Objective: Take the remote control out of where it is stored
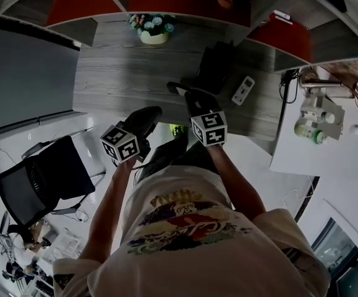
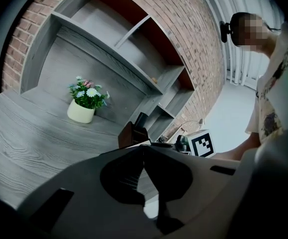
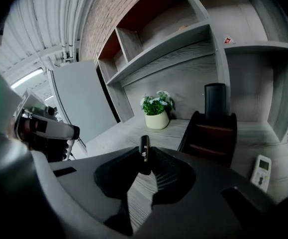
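Holding: my right gripper (image 3: 144, 164) is clenched at its tips on a slim black thing (image 3: 143, 146) with small pale marks. It's edge-on to me, so it may be a remote, but I can't say for sure.
Other hand: my left gripper (image 2: 144, 151) has its jaws closed together with nothing between them.
Storage: a dark brown stepped wooden rack (image 3: 211, 133) sits on the grey wood-grain desk (image 3: 129, 129), ahead and right of my right jaws and apart from them.
Remote: a tall black rectangular remote control (image 3: 215, 99), by the look of it, stands upright at the back of that rack. A white remote with a small screen (image 3: 261, 170) lies flat on the desk, right of the rack.
Step, as I read it: setting down what I hold on bare desk, short of the rack.
Doing it well: go down level and grip firmly until it rests, clear of the white remote and the cream pot of flowers (image 3: 156, 118). Then take the upright black one from above and lift straight, so the rack doesn't tip.
Risk: it's a thin edge grip, so the thing could twist.
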`<state>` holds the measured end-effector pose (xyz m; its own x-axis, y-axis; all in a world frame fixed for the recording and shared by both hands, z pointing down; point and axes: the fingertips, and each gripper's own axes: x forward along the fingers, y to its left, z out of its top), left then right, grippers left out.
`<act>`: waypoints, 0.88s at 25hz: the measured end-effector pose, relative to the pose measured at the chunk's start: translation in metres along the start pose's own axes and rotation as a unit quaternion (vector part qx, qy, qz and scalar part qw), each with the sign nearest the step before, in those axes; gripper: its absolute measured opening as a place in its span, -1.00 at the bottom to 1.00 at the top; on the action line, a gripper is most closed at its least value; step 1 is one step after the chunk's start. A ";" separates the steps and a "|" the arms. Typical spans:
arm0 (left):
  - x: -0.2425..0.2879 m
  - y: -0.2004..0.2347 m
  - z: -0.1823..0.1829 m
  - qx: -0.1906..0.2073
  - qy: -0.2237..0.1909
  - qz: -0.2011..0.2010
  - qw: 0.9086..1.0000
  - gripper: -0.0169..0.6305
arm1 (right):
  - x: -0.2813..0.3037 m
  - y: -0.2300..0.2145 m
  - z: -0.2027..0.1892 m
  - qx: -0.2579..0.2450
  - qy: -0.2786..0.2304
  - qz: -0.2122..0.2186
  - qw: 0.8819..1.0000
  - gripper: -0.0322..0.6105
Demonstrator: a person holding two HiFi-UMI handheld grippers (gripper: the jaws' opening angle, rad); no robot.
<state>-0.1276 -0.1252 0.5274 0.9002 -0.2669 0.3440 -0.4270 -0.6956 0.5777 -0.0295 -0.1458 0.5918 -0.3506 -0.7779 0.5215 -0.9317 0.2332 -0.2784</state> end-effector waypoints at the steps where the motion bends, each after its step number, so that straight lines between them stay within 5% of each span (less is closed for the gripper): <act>1: -0.003 0.004 -0.001 0.000 0.003 0.003 1.000 -0.93 | 0.003 -0.001 -0.006 0.010 -0.004 -0.007 1.000 -0.69; 7: -0.015 0.014 0.000 0.000 0.006 0.016 1.000 -0.93 | 0.015 -0.006 -0.024 0.070 -0.029 -0.027 0.997 -0.69; 22: -0.020 0.030 -0.010 -0.013 0.013 0.024 1.000 -0.93 | 0.064 -0.012 -0.037 0.042 0.003 -0.021 0.999 -0.68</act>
<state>-0.1597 -0.1342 0.5455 0.8758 -0.2826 0.3912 -0.4729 -0.6641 0.5791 -0.0447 -0.1772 0.6583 -0.3121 -0.7823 0.5391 -0.9345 0.1506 -0.3225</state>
